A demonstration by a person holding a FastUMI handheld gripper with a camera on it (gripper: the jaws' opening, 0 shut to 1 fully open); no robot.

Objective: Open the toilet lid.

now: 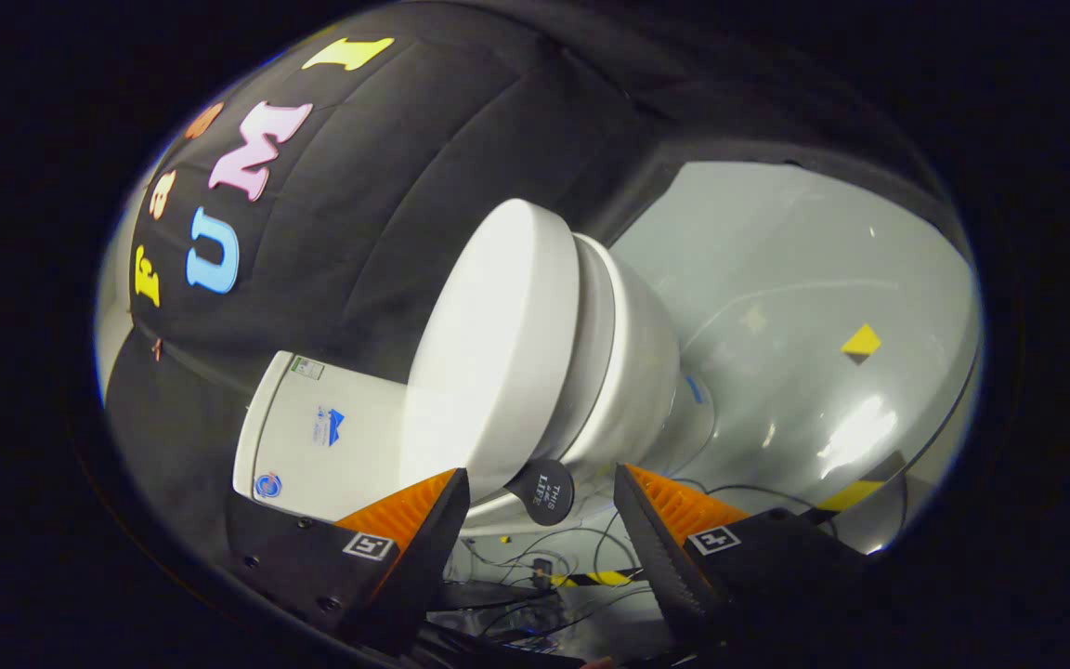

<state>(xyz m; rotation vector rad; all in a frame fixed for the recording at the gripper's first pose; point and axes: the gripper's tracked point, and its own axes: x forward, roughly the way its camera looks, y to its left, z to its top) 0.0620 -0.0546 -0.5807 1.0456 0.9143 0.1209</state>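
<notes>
The gripper (542,520) shows at the bottom of the frame as two wedge-shaped fingers. Each finger (424,530) is black along its inner edge, with an orange ribbed face on its outer upper side; the right one shows fine black teeth down its inner edge. Behind each wedge sits a black block carrying a small square black-and-white marker (369,545). The left block also shows a few small round screws (301,525).
</notes>
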